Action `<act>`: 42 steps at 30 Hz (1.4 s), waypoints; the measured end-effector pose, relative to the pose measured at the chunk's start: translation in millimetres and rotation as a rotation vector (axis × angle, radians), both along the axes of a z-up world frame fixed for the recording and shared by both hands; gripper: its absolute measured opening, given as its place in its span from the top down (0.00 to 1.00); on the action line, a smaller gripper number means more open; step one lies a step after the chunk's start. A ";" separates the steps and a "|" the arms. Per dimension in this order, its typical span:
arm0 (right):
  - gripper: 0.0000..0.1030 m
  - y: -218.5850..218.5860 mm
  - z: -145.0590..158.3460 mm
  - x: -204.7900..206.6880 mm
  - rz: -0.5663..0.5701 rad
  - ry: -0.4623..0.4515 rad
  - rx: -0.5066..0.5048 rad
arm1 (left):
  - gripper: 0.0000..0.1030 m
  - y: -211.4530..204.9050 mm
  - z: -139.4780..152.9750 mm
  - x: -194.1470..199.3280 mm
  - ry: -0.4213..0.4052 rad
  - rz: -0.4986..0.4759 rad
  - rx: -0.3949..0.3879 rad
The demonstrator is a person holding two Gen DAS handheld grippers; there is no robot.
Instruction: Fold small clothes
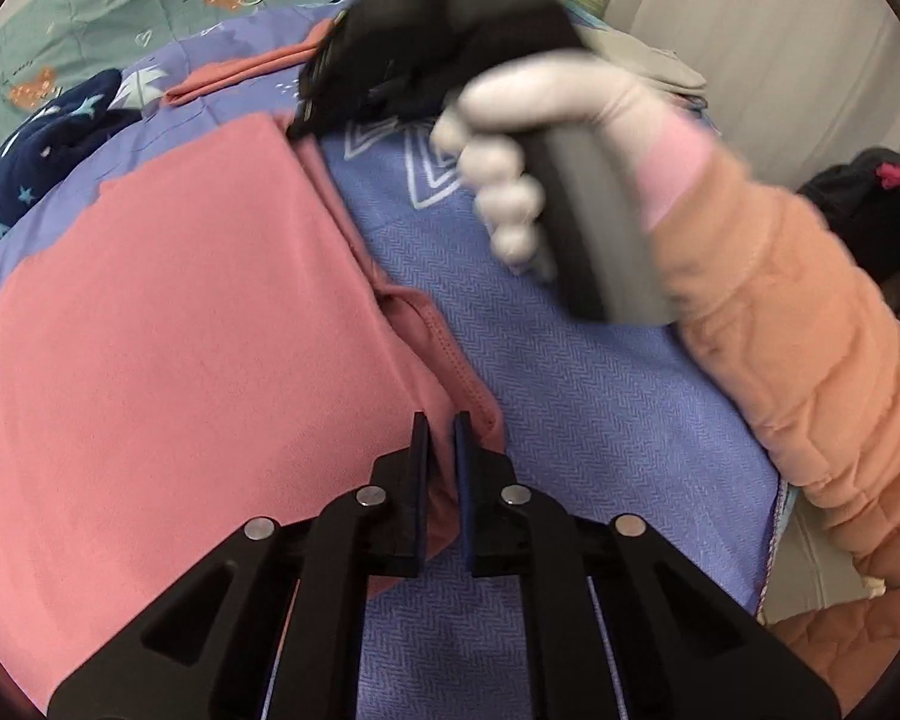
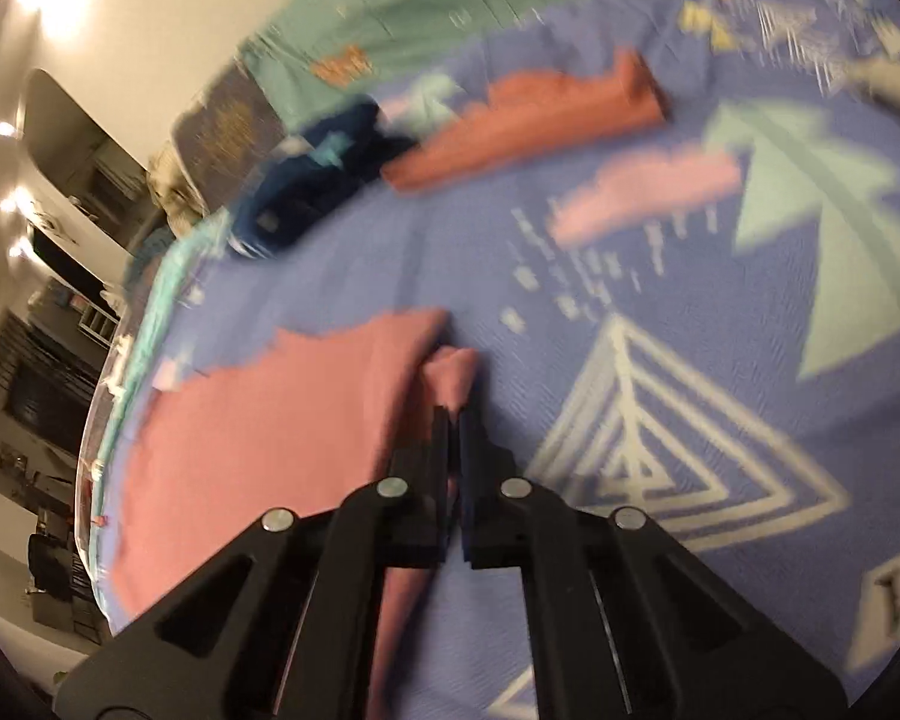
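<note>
A pink garment (image 1: 180, 330) lies spread flat on the purple patterned bedspread (image 1: 570, 420). In the left wrist view my left gripper (image 1: 440, 427) is shut on the garment's near hemmed edge, and pink cloth shows between its narrow jaws. A white-gloved hand (image 1: 510, 138) in a peach quilted sleeve holds my right gripper (image 1: 301, 114), blurred, at the garment's far corner. In the right wrist view the right gripper (image 2: 453, 415) is shut on a small bunch of the pink garment (image 2: 258, 420) that sticks out past its tips.
A second, coral garment (image 2: 528, 114) lies folded farther back, with a navy star-print piece (image 2: 324, 180) beside it. A green printed sheet (image 1: 120, 12) lies behind. The bed's edge (image 1: 774, 516) runs down the right; grey cloth (image 1: 660, 60) lies at the far right.
</note>
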State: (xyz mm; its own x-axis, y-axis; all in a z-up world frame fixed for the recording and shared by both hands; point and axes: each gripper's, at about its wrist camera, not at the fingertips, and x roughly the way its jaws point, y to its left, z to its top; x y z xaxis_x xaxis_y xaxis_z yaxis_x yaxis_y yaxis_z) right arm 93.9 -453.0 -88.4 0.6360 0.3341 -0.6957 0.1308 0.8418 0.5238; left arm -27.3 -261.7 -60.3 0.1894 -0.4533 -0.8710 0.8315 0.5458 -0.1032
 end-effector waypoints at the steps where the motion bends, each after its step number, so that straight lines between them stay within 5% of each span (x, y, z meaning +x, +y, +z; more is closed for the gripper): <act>1: 0.98 -2.6 -4.4 -1.1 0.000 -0.011 0.022 | 0.93 -0.5 -0.5 -1.4 -0.004 -0.007 0.003; 3: 0.99 -10.5 -4.1 -3.1 -0.003 -0.017 0.083 | 0.93 -0.1 -0.5 -2.2 -0.006 -0.013 0.002; 7: 0.95 -13.2 7.6 -12.1 -0.025 -0.009 0.045 | 0.94 2.2 2.0 1.1 0.023 -0.014 -0.022; 13: 0.89 -9.9 36.3 -67.4 0.053 -0.056 -0.010 | 0.86 17.0 25.0 3.3 0.158 -0.049 -0.192; 16: 0.87 2.1 38.9 -112.8 0.150 -0.066 -0.052 | 0.72 28.0 39.0 2.3 0.057 -0.017 -0.201; 23: 0.82 48.6 29.7 -177.0 0.329 -0.084 0.013 | 0.71 64.0 17.1 34.5 -0.013 0.186 -0.093; 27: 0.77 79.9 23.2 -176.8 0.427 -0.059 -0.089 | 0.70 73.1 3.0 44.2 -0.017 0.216 -0.080; 29: 0.64 89.8 22.2 -172.6 0.454 -0.057 -0.119 | 0.67 76.6 1.7 38.2 -0.041 0.204 -0.083; 34: 0.52 101.0 27.5 -151.8 0.481 -0.088 -0.122 | 0.65 78.0 -5.4 33.5 -0.080 0.197 -0.091; 37: 0.54 106.3 22.6 -138.3 0.509 -0.077 -0.091 | 0.64 81.5 -5.9 32.9 -0.072 0.201 -0.105; 39: 0.65 113.6 22.3 -138.6 0.583 -0.075 -0.025 | 0.64 83.4 -5.8 33.2 -0.063 0.203 -0.115; 42: 0.65 113.9 31.8 -149.7 0.659 -0.104 0.034 | 0.64 85.0 -6.5 33.5 -0.054 0.204 -0.128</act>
